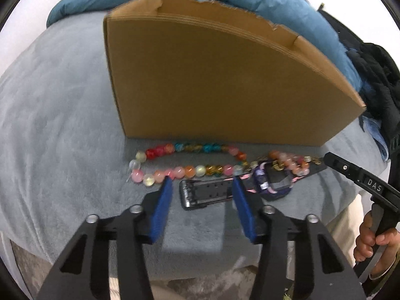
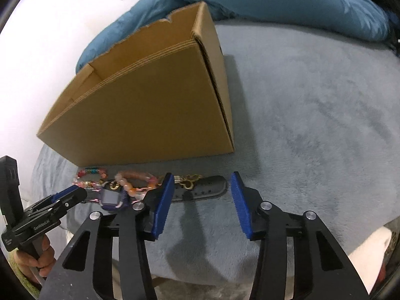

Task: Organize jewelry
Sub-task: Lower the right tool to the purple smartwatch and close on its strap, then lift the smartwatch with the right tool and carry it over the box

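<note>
Claws (image 1: 202, 185) (image 2: 200, 187): 2 | bead bracelets (image 1: 190, 160): 2 | watch (image 1: 272, 182): 1 | box (image 1: 212, 82): 1

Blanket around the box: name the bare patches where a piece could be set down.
The grey blanket lies bare right of the cardboard box, up to the blue duvet, and left of the box in the left wrist view. The strip before the box is crowded: bead necklace, watch, black strap, small bracelet.
</note>
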A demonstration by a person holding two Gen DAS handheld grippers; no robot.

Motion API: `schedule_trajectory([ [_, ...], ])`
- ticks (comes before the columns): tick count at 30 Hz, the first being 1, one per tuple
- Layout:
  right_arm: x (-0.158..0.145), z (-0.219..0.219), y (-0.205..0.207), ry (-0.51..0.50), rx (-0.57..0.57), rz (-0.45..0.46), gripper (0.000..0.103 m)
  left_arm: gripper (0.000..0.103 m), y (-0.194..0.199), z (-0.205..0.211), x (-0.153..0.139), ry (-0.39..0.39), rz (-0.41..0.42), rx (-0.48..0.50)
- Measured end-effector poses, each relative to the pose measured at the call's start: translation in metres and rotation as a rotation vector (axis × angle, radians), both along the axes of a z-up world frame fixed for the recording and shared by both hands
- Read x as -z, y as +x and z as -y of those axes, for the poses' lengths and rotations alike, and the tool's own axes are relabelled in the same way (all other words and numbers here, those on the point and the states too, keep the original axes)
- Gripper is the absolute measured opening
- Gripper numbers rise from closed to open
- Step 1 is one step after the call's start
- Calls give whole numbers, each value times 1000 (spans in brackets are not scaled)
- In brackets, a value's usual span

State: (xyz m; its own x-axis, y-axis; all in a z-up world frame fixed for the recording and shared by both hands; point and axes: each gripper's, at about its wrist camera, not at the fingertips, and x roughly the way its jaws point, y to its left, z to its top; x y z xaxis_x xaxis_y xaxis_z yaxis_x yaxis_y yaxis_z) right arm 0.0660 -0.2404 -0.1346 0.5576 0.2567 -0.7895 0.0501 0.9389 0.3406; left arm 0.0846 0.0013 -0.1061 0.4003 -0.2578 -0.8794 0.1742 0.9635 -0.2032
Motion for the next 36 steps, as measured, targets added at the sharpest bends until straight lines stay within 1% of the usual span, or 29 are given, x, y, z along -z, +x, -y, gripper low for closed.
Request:
schedule_trajectory([
  [2,7,2,0,12,8,-14,42,40,0,-3,5,-6,-11,-13],
  [5,15,6,-1,49,22,-22,42,40,-1,-5,5,-18,-15,-16],
  [8,19,10,-2,96,31,-18,42,37,1,-9,7,-51,-32,-31],
  [10,18,15,-5,138,37,-20,36,32,0,-13,7,-63,-38,-36],
  [11,18,17,-6,155,36,-24,29,30,-1,-15,6,-63,-40,-36],
  [13,15,29,-10,193,44,-38,22,24,-3,-17,5,-56,-43,-45],
  [15,15,37,-15,228,60,-44,11,16,-2,-24,4,-64,-56,-61],
  [16,14,41,-17,245,66,-48,9,14,-1,-26,4,-74,-65,-69],
  [18,14,48,-21,295,72,-52,4,6,-2,-29,1,-92,-75,-77],
  [20,11,52,-23,322,71,-49,2,5,-4,-31,-4,-89,-75,-72],
  [23,1,57,-24,376,55,-26,1,4,-7,-36,-11,-109,-80,-71],
  [26,-5,59,-28,412,48,-17,1,4,-5,-47,-27,-187,-96,-81],
  [27,-5,62,-30,443,50,-24,1,4,-5,-52,-36,-242,-110,-84],
  [28,-5,65,-30,476,52,-32,1,3,-5,-53,-42,-274,-111,-82],
  [30,-6,68,-28,519,50,-36,1,3,-5,-54,-56,-312,-108,-67],
  [33,-6,70,-30,526,43,-54,1,3,-4,-54,-73,-362,-105,-47],
  [35,3,70,-31,551,50,-90,1,3,-1,-48,-82,-384,-117,-37],
  [36,10,67,-30,573,57,-107,1,3,-3,-37,-83,-383,-126,-38],
])
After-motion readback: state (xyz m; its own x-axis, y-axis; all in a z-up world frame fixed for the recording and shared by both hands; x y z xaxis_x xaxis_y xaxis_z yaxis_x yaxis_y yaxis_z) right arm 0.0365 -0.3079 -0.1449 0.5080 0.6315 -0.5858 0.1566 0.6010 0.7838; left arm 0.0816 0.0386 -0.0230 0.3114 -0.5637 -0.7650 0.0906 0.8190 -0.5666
